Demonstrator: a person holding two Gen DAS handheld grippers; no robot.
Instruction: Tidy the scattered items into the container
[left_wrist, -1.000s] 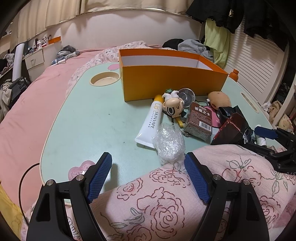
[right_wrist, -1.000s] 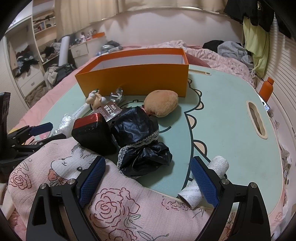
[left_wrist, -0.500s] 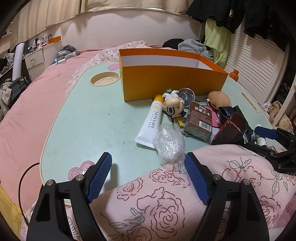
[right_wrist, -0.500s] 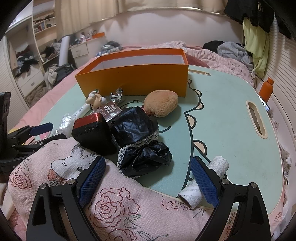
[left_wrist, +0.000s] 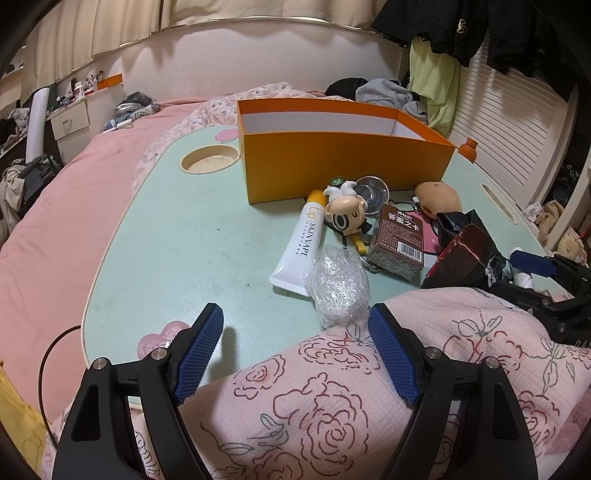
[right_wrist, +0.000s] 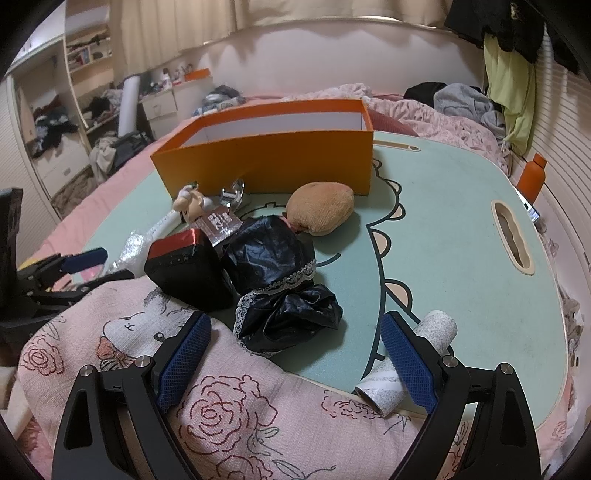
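From the left wrist view, the left gripper (left_wrist: 295, 332) hangs over the near edge of a mint-green table (left_wrist: 177, 236), its jaws spread wide with nothing between the blue pads. A pink rose-print blanket (left_wrist: 332, 398) bulges up under them. Just ahead of the right-hand pad lies a crumpled wad of bubble wrap (left_wrist: 338, 286), touching the flat end of a white cream tube (left_wrist: 301, 243) with a yellow cap. Beside the tube lies a big-headed cartoon figure (left_wrist: 347, 214), and beside that a brown card box (left_wrist: 399, 240). A tan plush (left_wrist: 439, 199) sits further right, with a dark red-topped block (left_wrist: 461, 254) and black glossy fabric (left_wrist: 463, 221) near it. The open orange box (left_wrist: 343, 166) stands at the far side of the table, its white inside visible, and its front wall is just behind the scattered things. The right gripper (left_wrist: 532, 260) shows at the right edge.

From the right wrist view, the right gripper (right_wrist: 295, 336) also has its jaws spread and empty, above the blanket (right_wrist: 229, 406). Between and just beyond them lies the black lace-trimmed fabric (right_wrist: 280, 280), touching the dark block (right_wrist: 188, 273). The plush (right_wrist: 319, 210) rests near the orange box (right_wrist: 273, 162). A speckled grey roll (right_wrist: 402, 369) lies at the table's near edge, partly behind the right-hand pad.
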